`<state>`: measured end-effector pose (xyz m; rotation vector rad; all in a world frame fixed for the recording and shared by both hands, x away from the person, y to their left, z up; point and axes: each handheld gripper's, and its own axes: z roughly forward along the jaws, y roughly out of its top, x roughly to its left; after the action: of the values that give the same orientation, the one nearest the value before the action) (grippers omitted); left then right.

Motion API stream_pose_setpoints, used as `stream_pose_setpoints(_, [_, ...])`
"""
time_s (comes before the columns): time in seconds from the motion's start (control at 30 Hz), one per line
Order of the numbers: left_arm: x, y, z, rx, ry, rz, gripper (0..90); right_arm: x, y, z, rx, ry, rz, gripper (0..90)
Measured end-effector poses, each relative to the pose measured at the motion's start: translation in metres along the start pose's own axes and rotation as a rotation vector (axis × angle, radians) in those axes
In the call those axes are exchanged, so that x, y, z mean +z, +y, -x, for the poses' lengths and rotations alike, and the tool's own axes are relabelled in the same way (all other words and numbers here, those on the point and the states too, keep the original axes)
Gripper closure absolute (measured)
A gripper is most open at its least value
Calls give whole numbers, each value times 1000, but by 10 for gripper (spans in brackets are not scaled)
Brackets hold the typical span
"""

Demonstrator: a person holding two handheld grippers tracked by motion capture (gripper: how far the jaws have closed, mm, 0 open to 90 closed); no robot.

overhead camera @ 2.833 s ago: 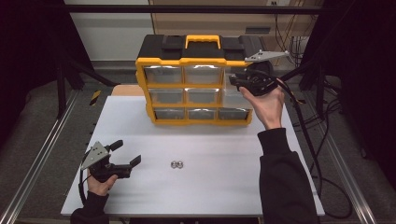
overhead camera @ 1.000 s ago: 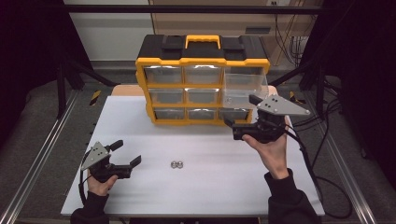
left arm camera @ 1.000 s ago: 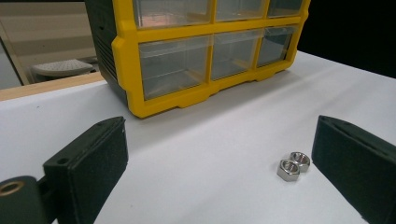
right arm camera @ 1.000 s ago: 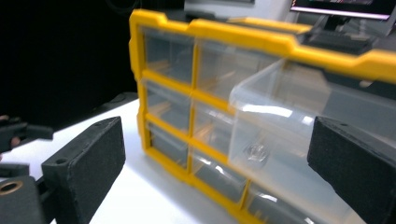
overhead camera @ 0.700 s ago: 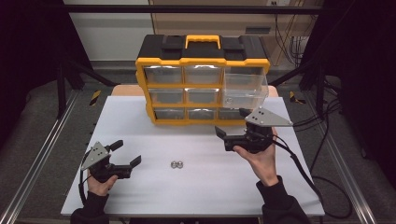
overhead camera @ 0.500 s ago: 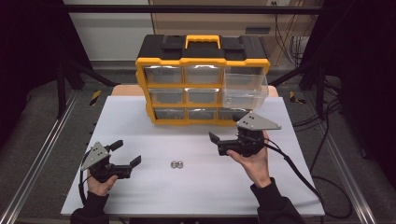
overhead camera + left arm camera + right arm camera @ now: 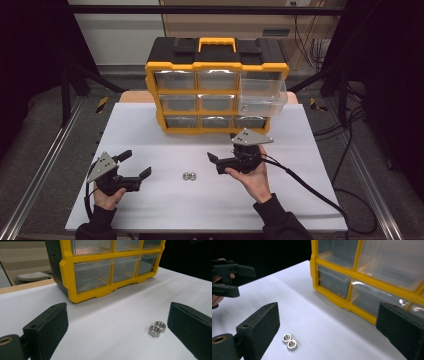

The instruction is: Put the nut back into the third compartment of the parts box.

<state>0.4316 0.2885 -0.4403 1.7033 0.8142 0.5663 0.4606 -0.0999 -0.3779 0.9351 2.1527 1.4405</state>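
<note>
Two hex nuts (image 7: 189, 176), touching, pair aligned along the surface's (image 7: 310, 200) near edge, between wide-open left gripper (image 7: 136, 166) and wide-open right gripper (image 7: 212, 163).

Light is coming down from overhead, so the white counter (image 7: 150, 125) is being lit pretty evenly while everything around it is being swallowed in near-black. A soft shadow is being thrown forward under the yellow organizer (image 7: 216, 85), and small ones are being cast under both hands. Some glare is being picked up on the clear drawer fronts (image 7: 372, 252), especially in the right gripper view, where they're being washed out whitish. The high view is being rendered a bit soft and grainy overall. In both gripper views the black fingers (image 7: 47, 327) up close are being blurred slightly, and the two nuts (image 7: 156, 328) are being kept reasonably sharp, with little highlights on them.
</note>
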Motion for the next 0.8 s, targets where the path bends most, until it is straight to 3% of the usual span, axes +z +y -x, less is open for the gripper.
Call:
stream_pose_setpoints(0.17, [0,0,0,0,2,0,33,19,-9,-3,-7,25,-43,66])
stream_pose_setpoints(0.43, [0,0,0,-1,1,0,33,50,-18,-20,-43,58,-123,72])
stream_pose_setpoints(0.8, [0,0,0,1,1,0,34,81,-38,-32,-61,94,-216,107])
